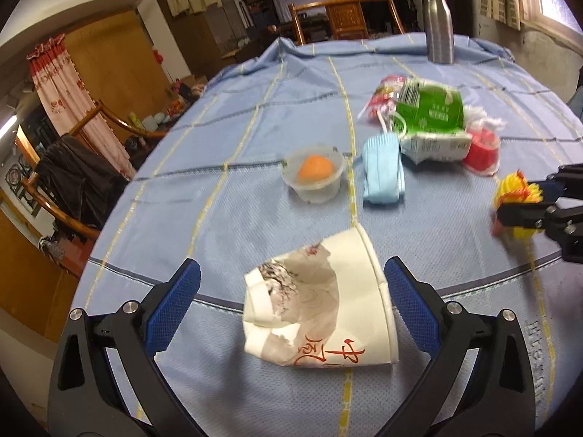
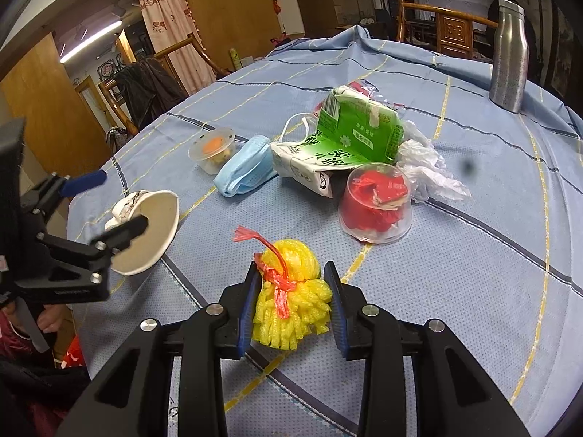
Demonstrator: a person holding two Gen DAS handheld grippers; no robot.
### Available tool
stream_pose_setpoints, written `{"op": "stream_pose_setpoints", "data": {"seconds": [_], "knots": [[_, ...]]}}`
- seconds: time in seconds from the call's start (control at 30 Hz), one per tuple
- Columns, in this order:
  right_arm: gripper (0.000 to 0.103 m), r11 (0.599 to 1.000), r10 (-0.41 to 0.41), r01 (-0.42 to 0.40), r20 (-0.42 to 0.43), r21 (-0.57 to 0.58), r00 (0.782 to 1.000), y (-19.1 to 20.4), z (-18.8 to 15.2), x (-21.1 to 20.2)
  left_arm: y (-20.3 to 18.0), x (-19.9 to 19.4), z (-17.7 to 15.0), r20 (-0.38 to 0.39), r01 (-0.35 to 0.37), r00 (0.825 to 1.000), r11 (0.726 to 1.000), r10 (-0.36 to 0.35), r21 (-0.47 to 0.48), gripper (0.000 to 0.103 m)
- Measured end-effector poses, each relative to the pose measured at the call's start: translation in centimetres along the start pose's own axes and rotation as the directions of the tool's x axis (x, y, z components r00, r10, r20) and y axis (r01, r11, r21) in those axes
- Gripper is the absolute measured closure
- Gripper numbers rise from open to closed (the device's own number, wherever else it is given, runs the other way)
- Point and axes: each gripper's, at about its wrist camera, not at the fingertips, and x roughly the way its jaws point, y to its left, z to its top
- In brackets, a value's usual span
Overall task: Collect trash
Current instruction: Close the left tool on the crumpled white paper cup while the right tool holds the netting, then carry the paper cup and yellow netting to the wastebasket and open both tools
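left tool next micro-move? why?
Probably close the left tool on the paper cup. The crushed cup lies on its side between the open blue pads, neither clearly touching it, so a squeeze should catch it. The right tool already has its pads against the yellow net, so it needs nothing first.
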Motion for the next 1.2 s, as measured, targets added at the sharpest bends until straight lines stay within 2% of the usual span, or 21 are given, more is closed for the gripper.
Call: {"op": "stream_pose_setpoints", "data": {"seconds": [0.23,0.47,0.6,0.93,1.2], "knots": [[0.067,1.000,0.002,-0.002,-0.008,0.010,1.000,-0.3,0.1,0.1,0.0,1.7,-0.5,-0.051,-0.001,0.999,1.000,0.001,0.000,0.006],[0.067,1.000,0.002,-0.002,-0.013,0.017,1.000,-0.4,0.1,0.3,0.3,2.1,-0.7,-0.068,0.072,0.995,0.997,-0.073,-0.017,0.008],[0.067,1.000,0.003,-0.003,-0.016,0.022,1.000,-0.5,0.1,0.4,0.5,2.4,-0.7,-0.079,0.108,0.991,0.994,-0.110,-0.032,0.021],[0.067,0.999,-0.006,0.006,-0.014,0.032,1.000,-0.5,0.0,0.4,0.6,1.4,-0.6,-0.031,0.082,0.996,0.996,-0.083,-0.024,0.023],[0.068,1.000,-0.015,0.014,0.009,0.025,1.000,0.6,0.2,-0.4,2.1,0.2,-0.6,-0.002,0.059,0.998,0.997,-0.059,-0.047,0.024]]}}
